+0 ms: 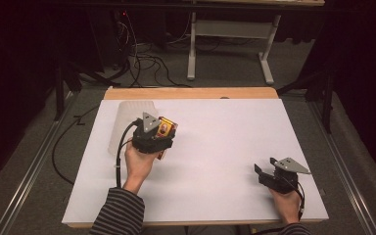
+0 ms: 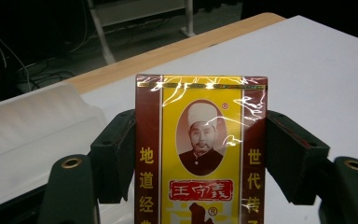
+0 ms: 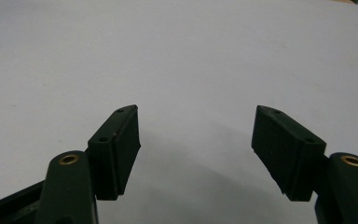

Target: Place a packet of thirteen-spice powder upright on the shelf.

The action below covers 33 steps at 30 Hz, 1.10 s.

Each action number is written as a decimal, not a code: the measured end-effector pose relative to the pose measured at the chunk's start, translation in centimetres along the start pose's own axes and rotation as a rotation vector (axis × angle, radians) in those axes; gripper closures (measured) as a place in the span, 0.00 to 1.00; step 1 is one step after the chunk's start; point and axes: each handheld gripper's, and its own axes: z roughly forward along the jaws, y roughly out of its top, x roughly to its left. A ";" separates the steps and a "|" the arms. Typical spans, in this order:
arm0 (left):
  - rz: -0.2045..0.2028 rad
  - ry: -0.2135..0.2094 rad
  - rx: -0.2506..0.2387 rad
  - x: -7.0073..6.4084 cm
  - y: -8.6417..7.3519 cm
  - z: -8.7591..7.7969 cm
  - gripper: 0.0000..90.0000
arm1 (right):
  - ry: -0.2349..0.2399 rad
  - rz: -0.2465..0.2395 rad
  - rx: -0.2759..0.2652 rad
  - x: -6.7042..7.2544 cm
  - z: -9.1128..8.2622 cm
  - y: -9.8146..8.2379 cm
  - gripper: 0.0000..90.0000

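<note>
A red and yellow box (image 2: 200, 149) wrapped in shiny film, with a portrait and Chinese lettering, stands upright between the black jaws of my left gripper (image 2: 200, 140), which is shut on its two sides. From above, that box (image 1: 167, 128) and left gripper (image 1: 162, 131) sit over the left part of the white table sheet. My right gripper (image 1: 263, 169) rests low at the near right of the sheet, and its jaws stand wide apart, open, with bare white surface between them (image 3: 196, 135).
A translucent white plastic container (image 1: 125, 123) lies just left of the left gripper, also seen as a pale ribbed container (image 2: 32, 126). The white sheet (image 1: 225, 147) covers a wooden table with its far edge (image 1: 191, 93) exposed. Cables and table legs lie on the floor beyond.
</note>
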 end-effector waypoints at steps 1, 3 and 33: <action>0.014 0.001 -0.002 0.3 0.2 0.2 0.36 | -0.001 0.001 0.002 0.0 0.0 0.0 0.36; 0.015 0.012 -0.006 0.7 0.6 0.5 0.36 | 0.000 0.006 0.001 0.0 0.0 0.0 0.36; -0.022 0.092 -0.069 3.2 2.8 1.9 0.36 | 0.000 -0.001 0.000 0.0 0.0 0.0 0.36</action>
